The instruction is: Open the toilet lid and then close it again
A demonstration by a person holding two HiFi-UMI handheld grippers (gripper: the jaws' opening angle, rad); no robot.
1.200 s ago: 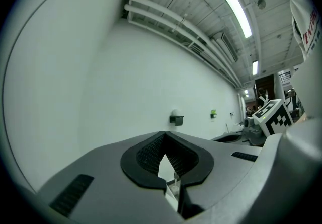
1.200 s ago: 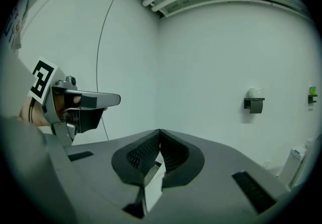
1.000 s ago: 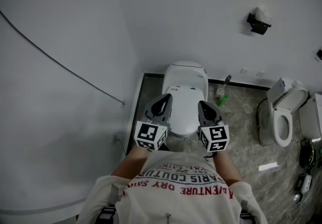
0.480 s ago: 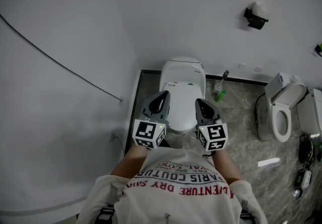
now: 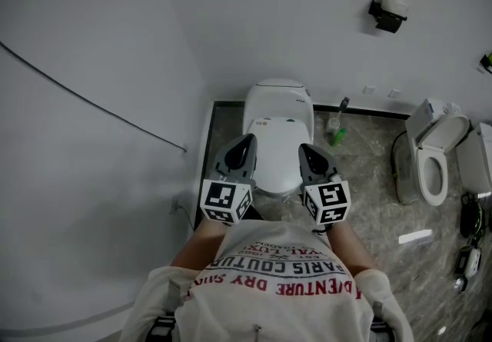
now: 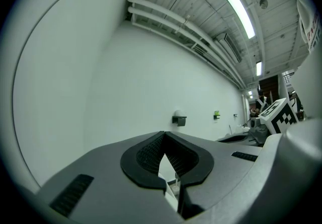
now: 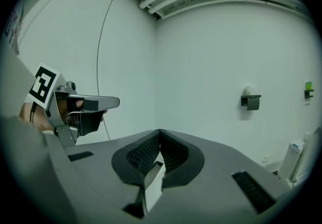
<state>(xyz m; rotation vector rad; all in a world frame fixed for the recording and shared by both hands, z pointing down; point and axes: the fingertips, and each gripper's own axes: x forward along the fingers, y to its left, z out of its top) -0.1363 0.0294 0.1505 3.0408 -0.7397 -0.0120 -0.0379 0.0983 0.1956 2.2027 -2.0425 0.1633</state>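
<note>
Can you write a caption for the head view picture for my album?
A person holds the left gripper and right gripper, both shut, above a closed toilet lid.

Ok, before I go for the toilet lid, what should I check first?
1. Toilet lid fully down at the start: ok, and nothing lies on it.
2. Left gripper empty: ok, jaws shut on nothing.
3. Right gripper empty: ok, jaws shut on nothing.
4. Hold on the lid's front edge: not ok, neither gripper has the lid between its jaws.
5. Room for the lid to swing up: likely ok, only the tank stands behind it.
6. Green bottle out of the way: ok, it is on the floor beside the toilet, apart from the lid.
</note>
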